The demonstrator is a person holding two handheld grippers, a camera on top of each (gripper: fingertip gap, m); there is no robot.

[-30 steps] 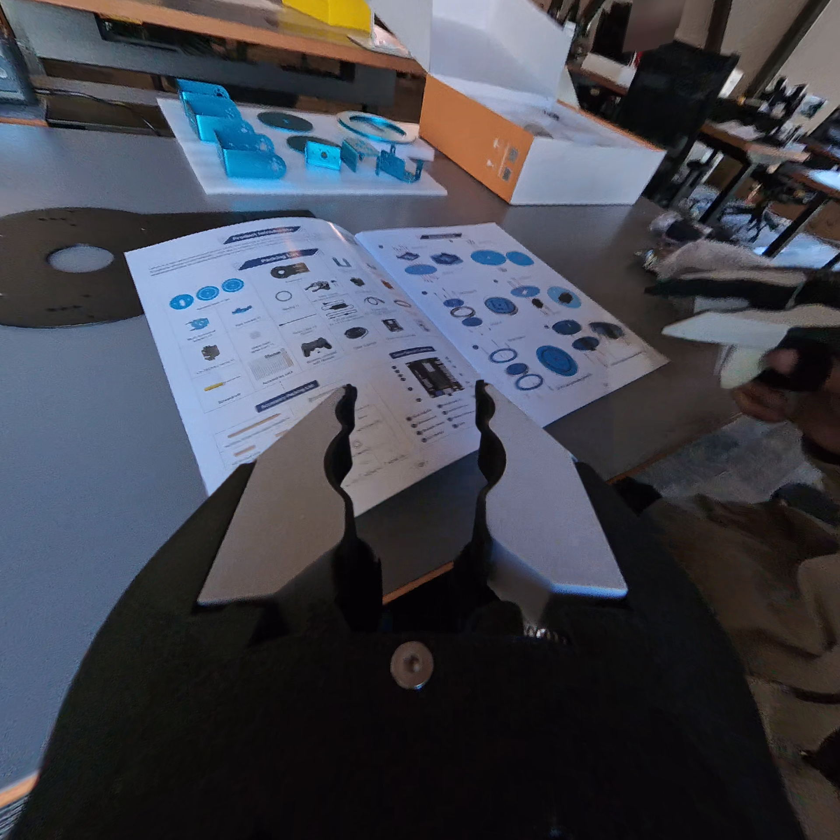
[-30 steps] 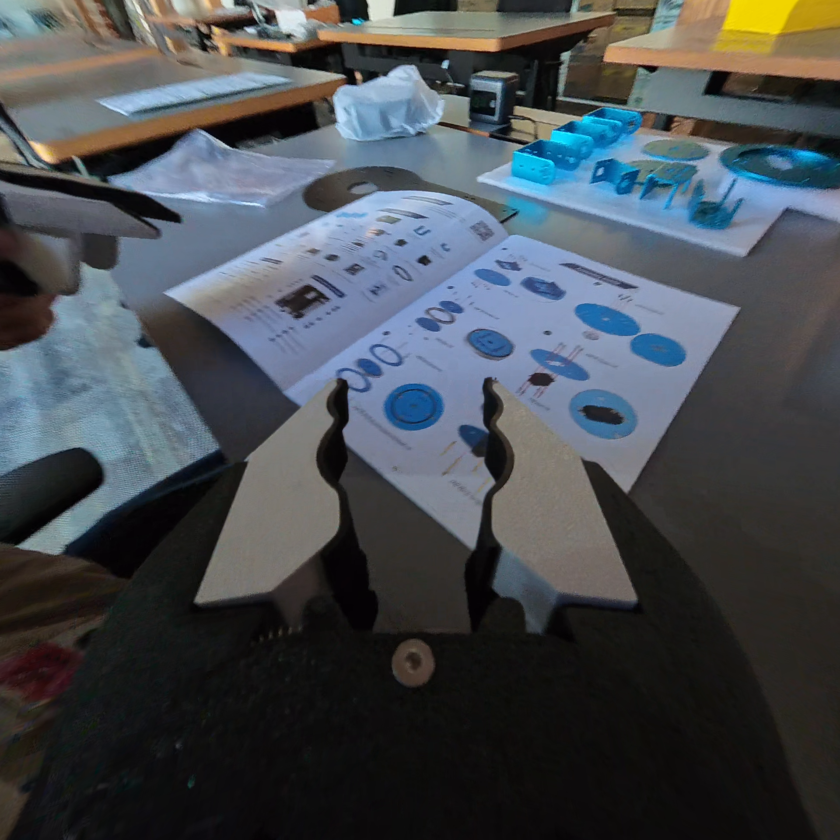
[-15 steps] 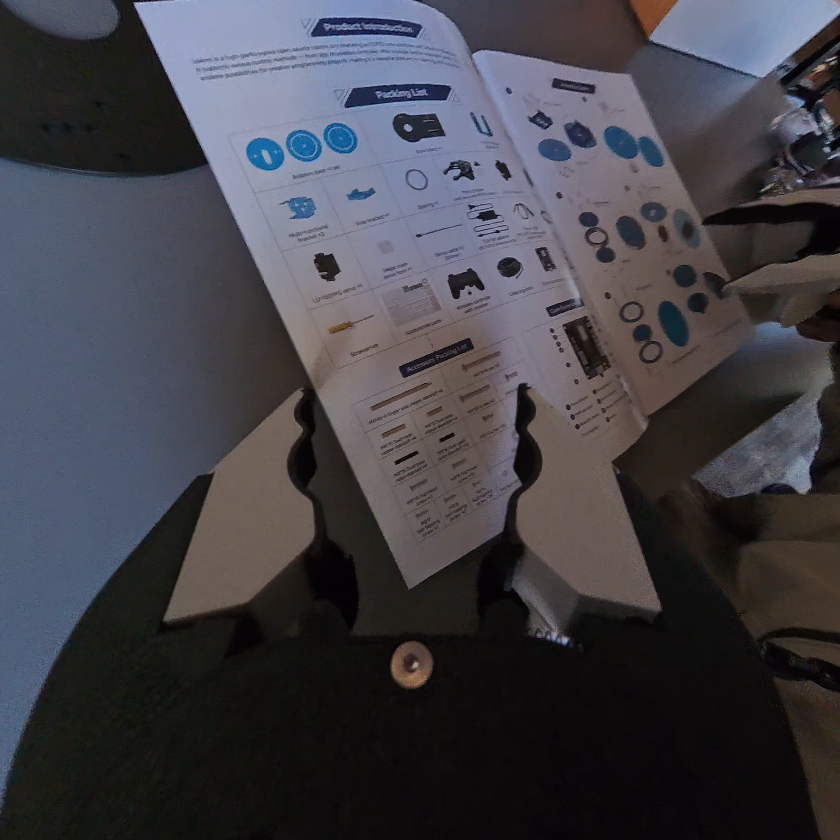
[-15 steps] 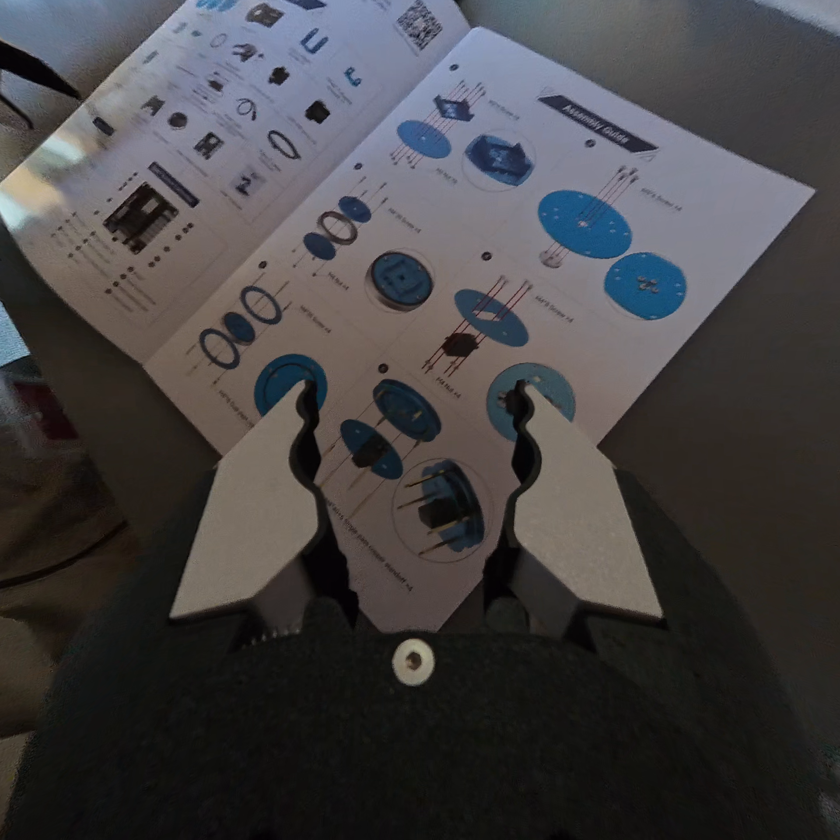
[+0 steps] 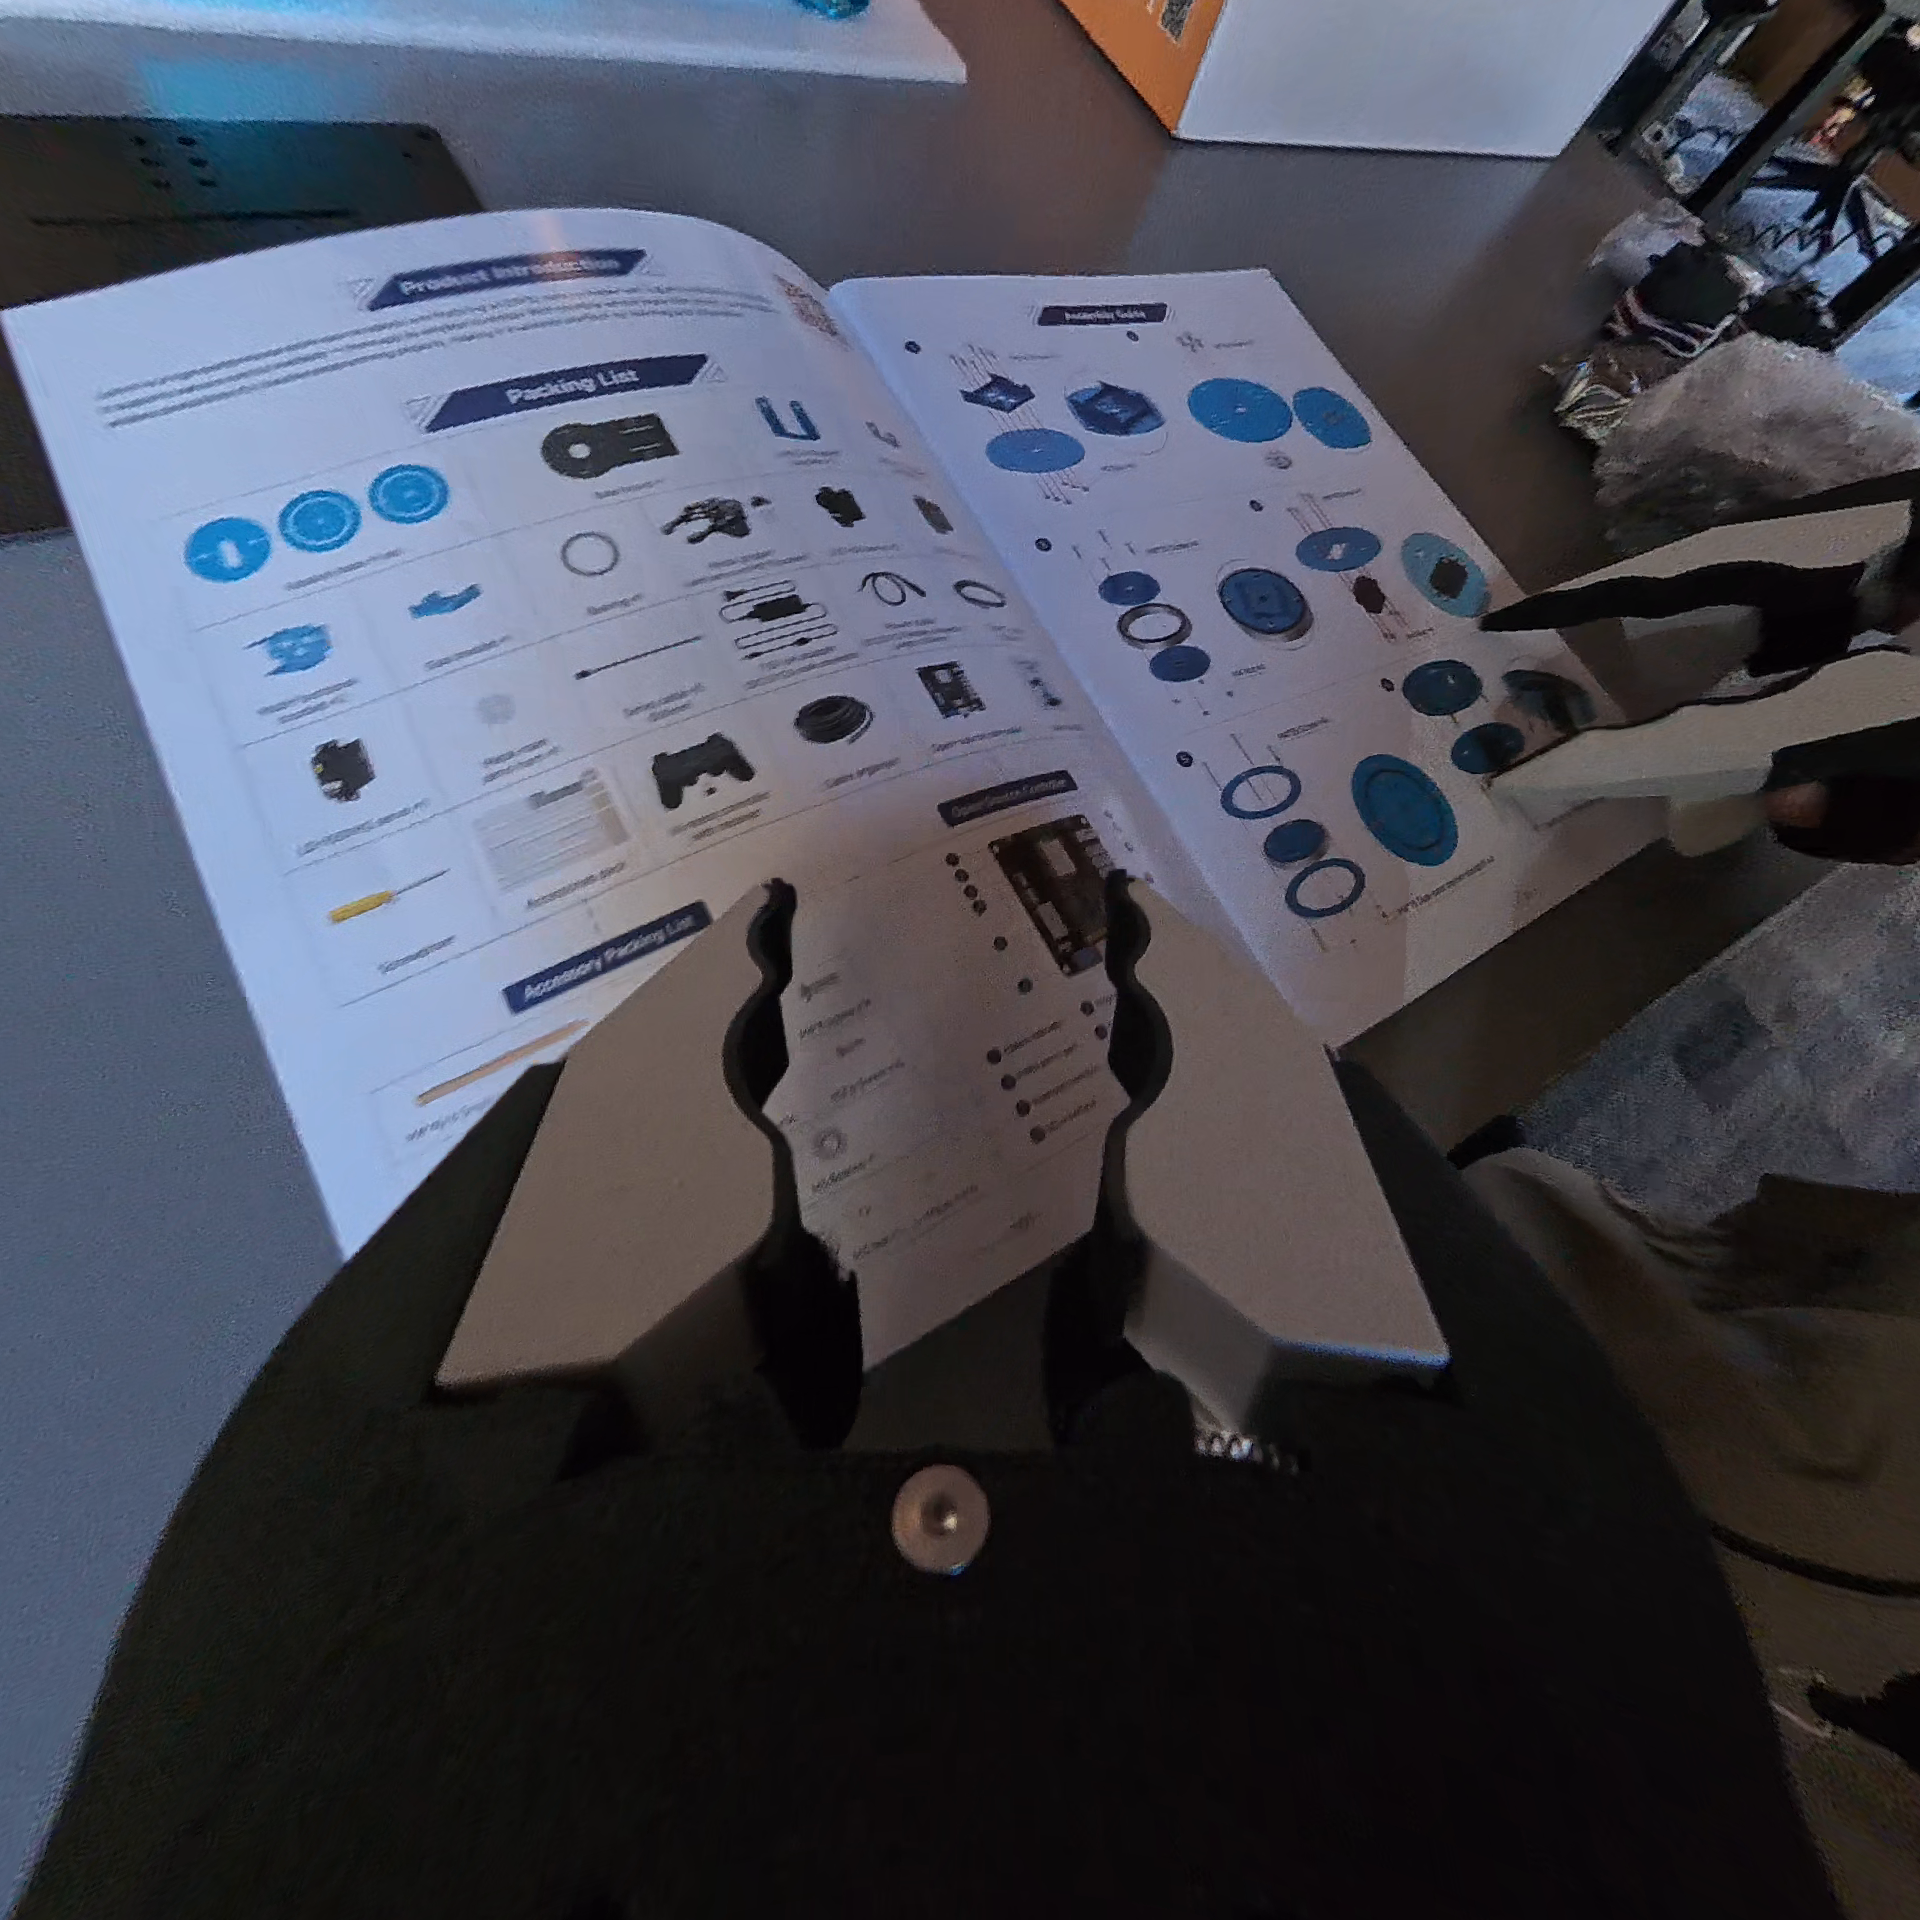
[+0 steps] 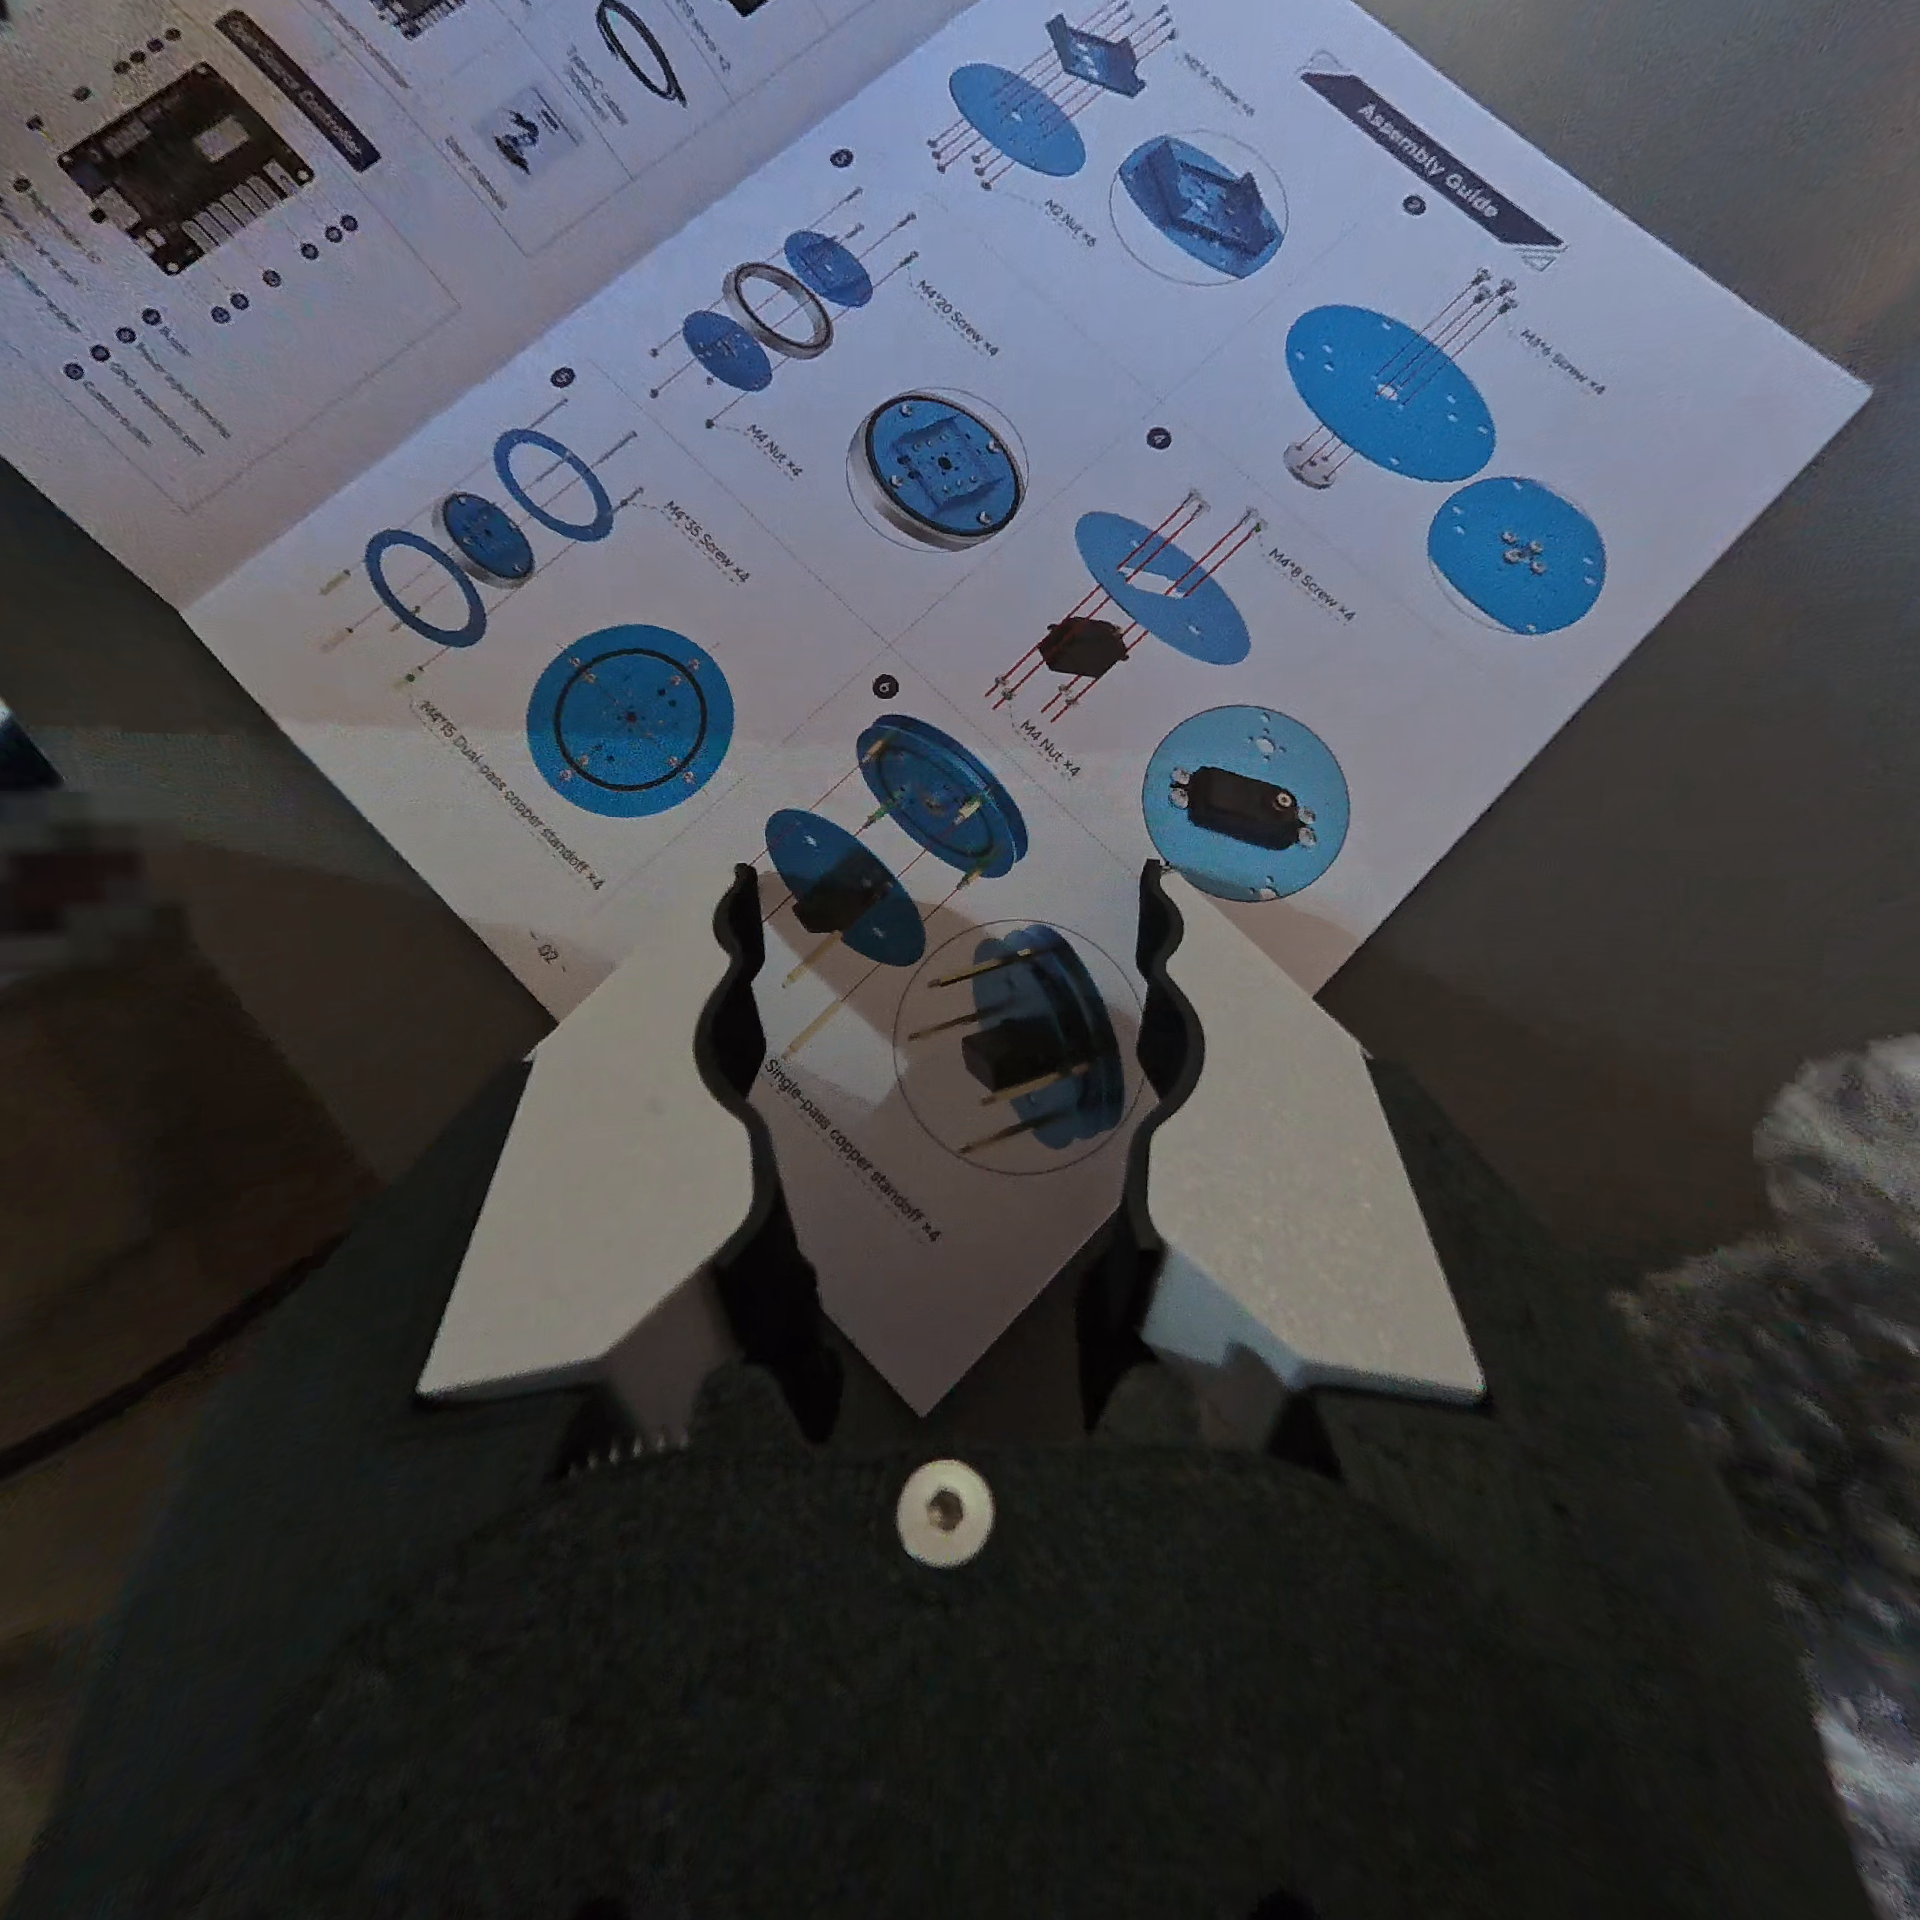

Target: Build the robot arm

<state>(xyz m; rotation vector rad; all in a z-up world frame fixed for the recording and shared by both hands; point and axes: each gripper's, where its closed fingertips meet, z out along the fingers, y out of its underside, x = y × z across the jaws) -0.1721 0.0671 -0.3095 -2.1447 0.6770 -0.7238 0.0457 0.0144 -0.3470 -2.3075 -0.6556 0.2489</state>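
Left wrist view: left gripper (image 5: 940, 1049) poised over the near corner of the left page of an open booklet (image 5: 623, 623), fingers (image 5: 644, 1174) spread, nothing pinched, printed paper showing in the gap. Booklet flat on a grey matte tabletop (image 5: 125, 935), spine running away from the fingers, left page bowed up slightly near the fold, glossy white paper with blue and black part diagrams. Right gripper (image 5: 1621, 707) visible at the far right edge of the right page, white fingers with black pads apart. Beyond, a dark flat plate (image 5: 208, 166) and an orange-and-white box (image 5: 1299, 73). Right wrist view: right gripper (image 6: 940, 1049) directly above the near corner of the right page (image 6: 1039, 520), fingers parted wide and empty, corner pointing back toward the palm; contact with paper cannot be told. Each gripper nearest its own page.
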